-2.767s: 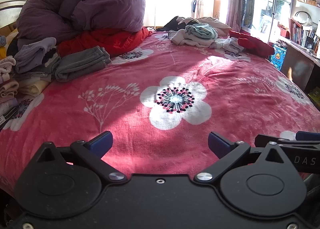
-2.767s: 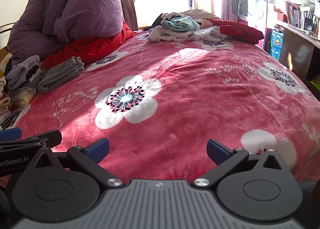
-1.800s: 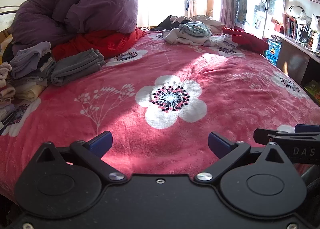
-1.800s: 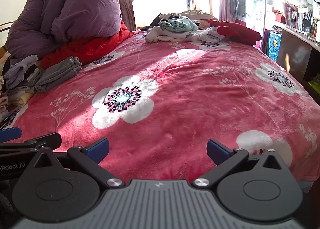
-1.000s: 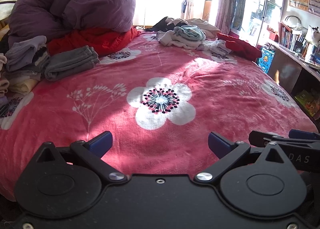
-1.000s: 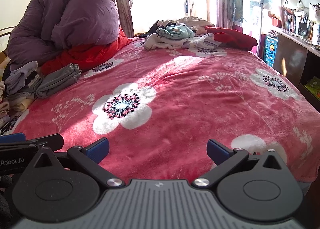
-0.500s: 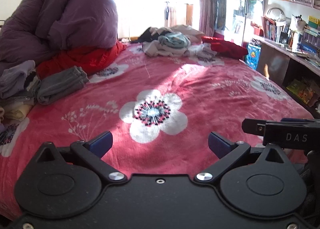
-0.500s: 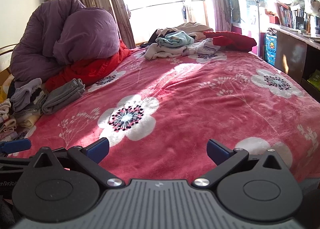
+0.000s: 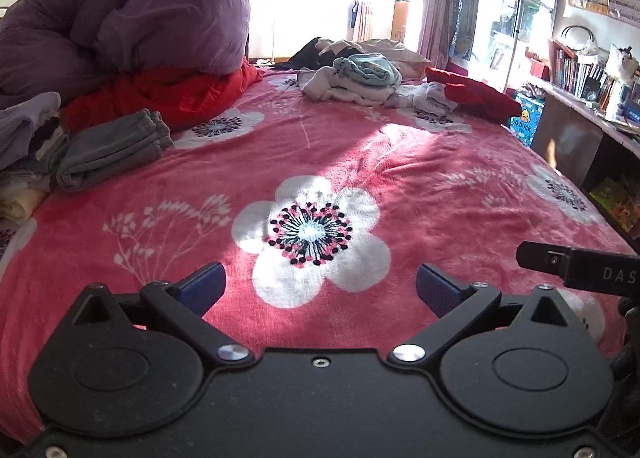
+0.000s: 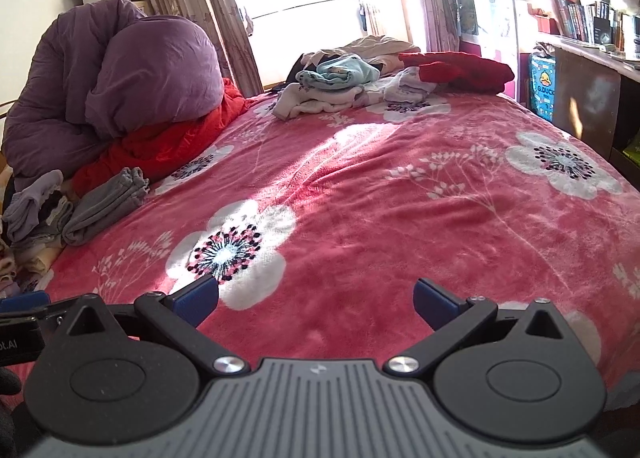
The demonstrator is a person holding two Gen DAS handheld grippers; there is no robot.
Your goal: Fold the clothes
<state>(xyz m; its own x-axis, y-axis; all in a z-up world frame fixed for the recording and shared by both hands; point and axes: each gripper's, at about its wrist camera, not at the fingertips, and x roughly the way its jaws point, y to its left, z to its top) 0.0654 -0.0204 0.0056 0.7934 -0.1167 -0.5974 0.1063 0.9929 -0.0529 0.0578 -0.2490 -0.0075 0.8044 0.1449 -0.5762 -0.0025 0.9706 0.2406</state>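
Observation:
A heap of unfolded clothes lies at the far end of the bed, a light blue garment on top and a red garment at its right. Folded grey trousers rest at the left beside a stack of folded clothes. My left gripper hovers open over the near edge, nothing between its blue pads. My right gripper is open and empty too, close beside the left.
A red flowered blanket covers the bed. A purple duvet is bundled on a red quilt at the back left. A desk and shelf with books run along the right.
Both grippers have risen and moved forward a little over the bed, so the views show more of the window and shelves. Both stay open and empty.

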